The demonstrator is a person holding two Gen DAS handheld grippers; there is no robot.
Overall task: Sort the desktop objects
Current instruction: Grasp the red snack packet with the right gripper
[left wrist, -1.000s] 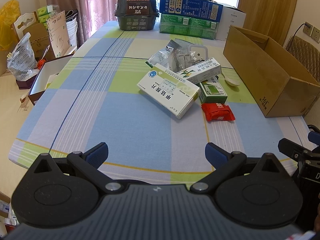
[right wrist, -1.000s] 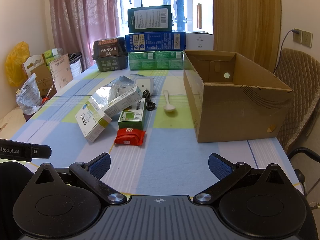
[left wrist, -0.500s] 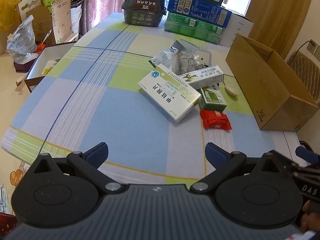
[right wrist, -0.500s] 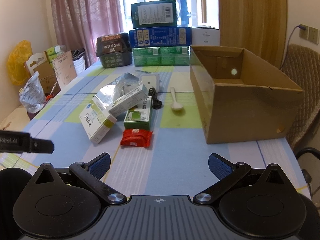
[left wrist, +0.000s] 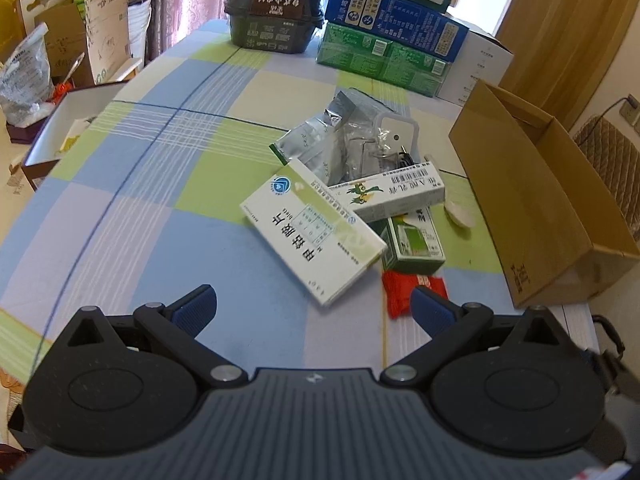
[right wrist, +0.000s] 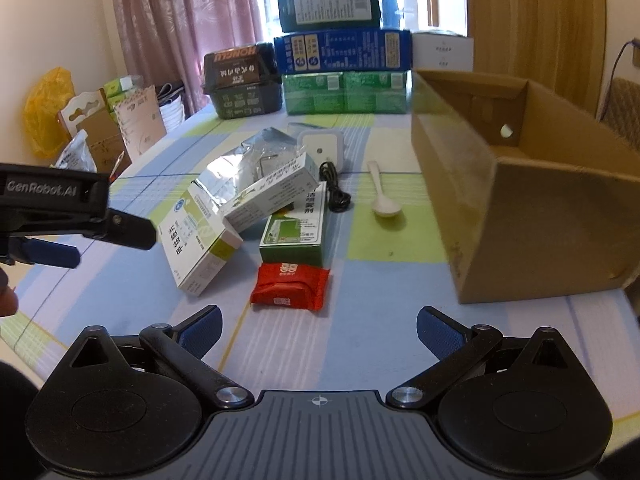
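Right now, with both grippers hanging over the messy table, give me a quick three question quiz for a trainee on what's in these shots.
1. True or false: the cardboard box already holds sorted items.
2. Multiple choice: what lies nearest the right gripper? A) the white spoon B) the red packet C) the black cable
3. Fill in: the left gripper has its jaws ____, above the big white medicine box.

Key: 1) False, as far as its visible interior shows, since nothing is seen in it. 2) B. 3) open, with nothing between them.
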